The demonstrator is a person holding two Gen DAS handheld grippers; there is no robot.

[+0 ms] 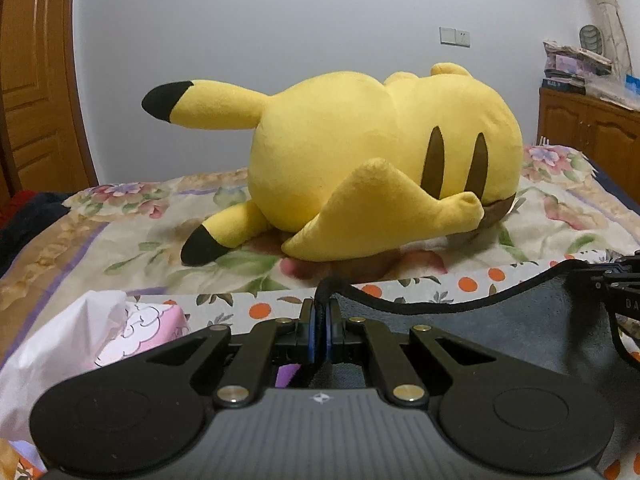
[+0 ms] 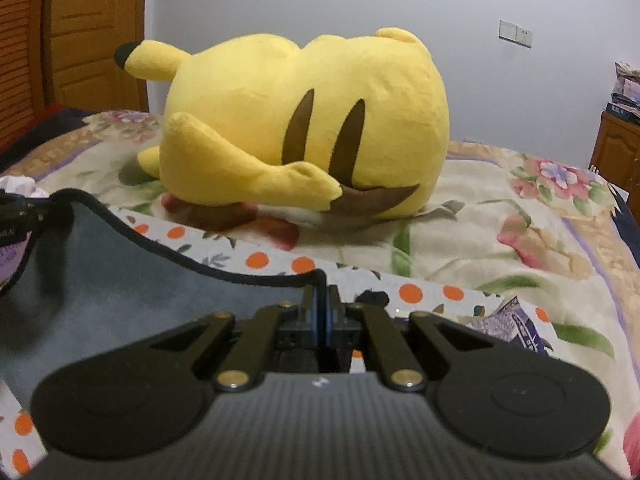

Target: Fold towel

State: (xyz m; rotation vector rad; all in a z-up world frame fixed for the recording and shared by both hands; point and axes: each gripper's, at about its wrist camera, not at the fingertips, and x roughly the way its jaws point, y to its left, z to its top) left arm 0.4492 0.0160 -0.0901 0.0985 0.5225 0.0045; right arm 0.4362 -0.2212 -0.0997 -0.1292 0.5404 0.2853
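Note:
A grey towel [image 1: 500,332] with a black hem hangs between my two grippers above the bed. My left gripper [image 1: 321,316] is shut on the towel's left corner, with the hem pinched between its blue pads. My right gripper [image 2: 321,308] is shut on the towel's right corner [image 2: 168,300]. The towel's top edge sags between the two grips. The right gripper [image 1: 624,280] shows at the right edge of the left wrist view, and the left gripper [image 2: 16,208] shows at the left edge of the right wrist view.
A large yellow plush toy [image 1: 372,168] lies on the floral bedspread [image 1: 100,240] just beyond the towel. A white cloth with orange dots [image 2: 360,280] lies under the towel. A pink and white packet [image 1: 132,328] sits at the left. A wooden cabinet [image 1: 588,124] stands at the right.

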